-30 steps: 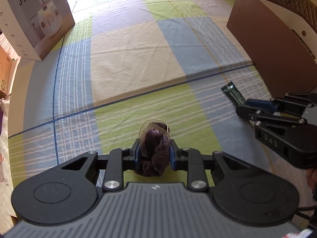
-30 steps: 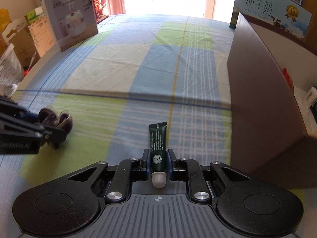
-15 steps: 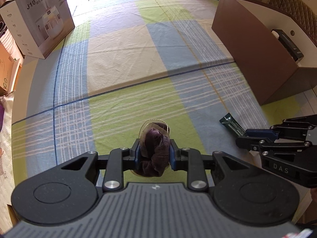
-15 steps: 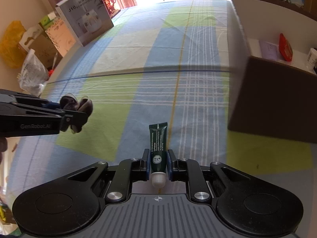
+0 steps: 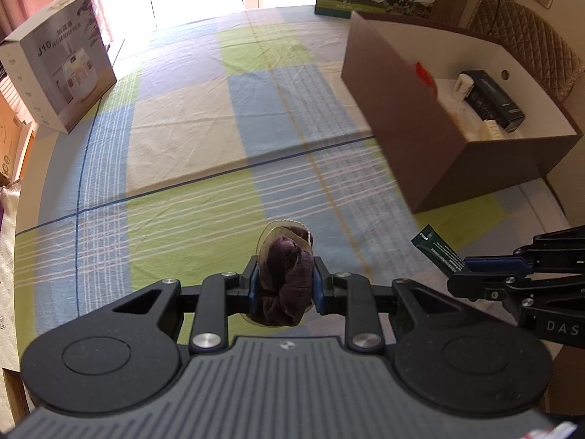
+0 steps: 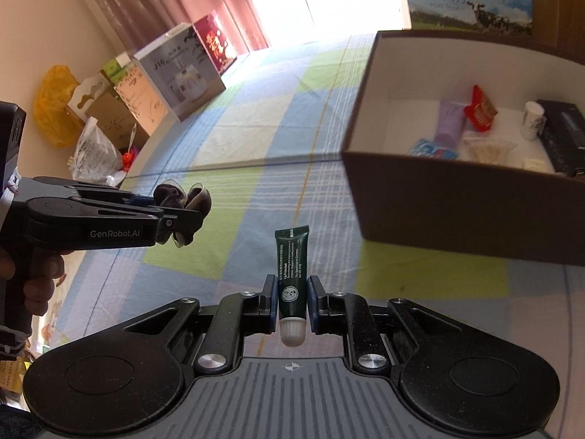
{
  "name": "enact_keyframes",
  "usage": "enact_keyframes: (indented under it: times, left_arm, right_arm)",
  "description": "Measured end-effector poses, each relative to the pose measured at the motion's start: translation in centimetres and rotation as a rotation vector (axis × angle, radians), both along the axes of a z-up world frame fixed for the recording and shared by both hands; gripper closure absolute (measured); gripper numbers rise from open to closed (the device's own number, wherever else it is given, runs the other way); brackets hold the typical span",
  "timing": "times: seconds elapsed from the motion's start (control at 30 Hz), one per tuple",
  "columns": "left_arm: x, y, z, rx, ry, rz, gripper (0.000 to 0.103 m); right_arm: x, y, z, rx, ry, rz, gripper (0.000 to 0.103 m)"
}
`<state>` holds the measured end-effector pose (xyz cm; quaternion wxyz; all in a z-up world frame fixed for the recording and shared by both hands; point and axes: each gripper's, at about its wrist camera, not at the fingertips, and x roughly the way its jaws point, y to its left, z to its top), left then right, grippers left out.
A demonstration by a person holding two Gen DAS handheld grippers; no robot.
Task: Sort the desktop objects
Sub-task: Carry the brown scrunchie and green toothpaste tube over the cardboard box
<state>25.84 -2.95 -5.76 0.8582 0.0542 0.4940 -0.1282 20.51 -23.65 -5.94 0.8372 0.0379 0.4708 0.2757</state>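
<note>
Both grippers are up off the checked blue, green and cream tablecloth [image 5: 175, 153]! The left gripper [image 5: 286, 285] has its fingers clamped on a dark purple fabric scrunchie in a clear plastic wrap [image 5: 287, 274], held in the air. The right gripper [image 6: 291, 300] pinches a slim dark green tube with a white cap [image 6: 292, 274], cap toward the handle. Off to their right stands the brown open-topped cardboard box [image 6: 438, 197], small items already inside it.
</note>
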Motion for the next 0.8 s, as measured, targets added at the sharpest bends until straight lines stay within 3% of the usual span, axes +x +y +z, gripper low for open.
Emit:
enact_keyframes:
  times: [0.37, 0.8]
  left_arm:
    - [-1.7, -6.8, 4.1, -0.045, -0.088, -0.101, 0.080]
    - [-0.3, -14.5, 5.9, -0.041, -0.147, -0.191, 0.080]
  right_arm:
    - [-0.6, -6.7, 3.8, 0.011, -0.077, -0.066, 0.090]
    - [1.7, -13.9, 6.4, 0.003, -0.152, -0.156, 0.090]
